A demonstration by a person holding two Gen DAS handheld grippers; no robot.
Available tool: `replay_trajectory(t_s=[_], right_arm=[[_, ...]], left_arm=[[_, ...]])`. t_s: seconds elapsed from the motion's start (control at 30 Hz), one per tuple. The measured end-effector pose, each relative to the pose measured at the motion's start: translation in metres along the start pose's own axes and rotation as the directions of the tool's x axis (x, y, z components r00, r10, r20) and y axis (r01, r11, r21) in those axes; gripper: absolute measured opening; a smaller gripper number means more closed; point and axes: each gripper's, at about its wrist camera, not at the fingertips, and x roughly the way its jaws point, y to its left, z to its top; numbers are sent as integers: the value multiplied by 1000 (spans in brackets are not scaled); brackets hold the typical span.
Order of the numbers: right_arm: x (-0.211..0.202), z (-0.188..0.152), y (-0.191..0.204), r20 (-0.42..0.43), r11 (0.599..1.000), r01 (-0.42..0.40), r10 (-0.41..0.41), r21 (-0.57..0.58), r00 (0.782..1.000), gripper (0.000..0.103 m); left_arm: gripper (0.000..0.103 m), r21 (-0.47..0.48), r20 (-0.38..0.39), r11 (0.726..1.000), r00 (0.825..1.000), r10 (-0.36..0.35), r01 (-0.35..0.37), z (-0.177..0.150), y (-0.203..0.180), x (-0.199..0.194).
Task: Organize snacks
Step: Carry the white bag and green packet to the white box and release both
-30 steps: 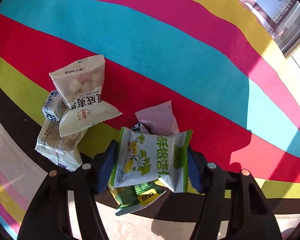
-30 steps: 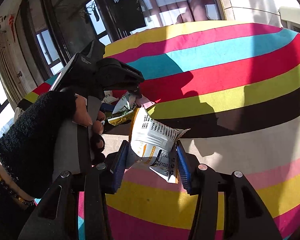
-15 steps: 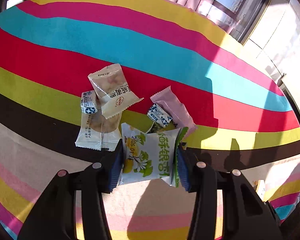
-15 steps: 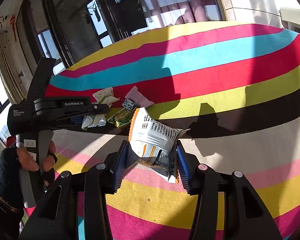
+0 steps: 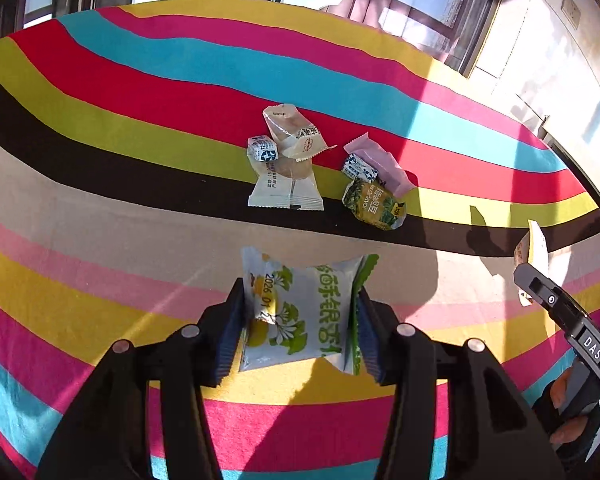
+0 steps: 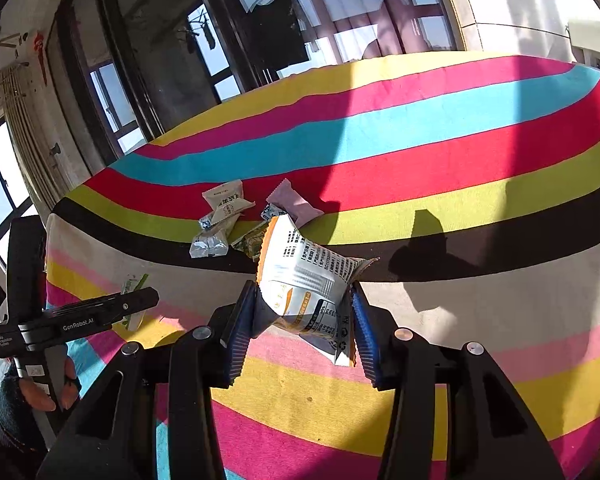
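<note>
The green-and-white snack packet (image 5: 300,312) sat upright, long axis running away from the camera, pinched between the left gripper (image 5: 298,320) pads, whose jaws were easing open. The right gripper (image 6: 300,316) clamped a tilted white-and-orange packet (image 6: 306,280). Other snacks (image 5: 324,164) lay on the striped tablecloth (image 5: 140,92), windows (image 6: 112,92) behind.

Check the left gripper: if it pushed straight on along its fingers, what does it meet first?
Probably bare striped tablecloth: the left gripper, clamping the green-and-white packet, points at cloth short of the snack pile. Depth is uncertain.
</note>
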Motion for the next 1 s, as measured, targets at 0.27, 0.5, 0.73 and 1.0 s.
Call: replay_trajectory(t_s=[0.27, 0.5, 0.73, 1.0], right_arm=[[1, 0, 6, -9, 999, -45, 45, -23, 999, 46], [6, 1, 7, -57, 1000, -24, 24, 8, 998, 46], [1, -16, 81, -116, 980, -200, 196, -24, 974, 46], [-6, -54, 186, -202, 914, -370, 336, -164, 920, 46]], left_arm=[[51, 90, 60, 992, 995, 81, -86, -38, 19, -41], [51, 117, 102, 982, 985, 139, -150, -60, 43, -73], [53, 90, 169, 973, 966, 197, -214, -90, 69, -109], [53, 69, 203, 948, 934, 293, -312, -134, 95, -149]])
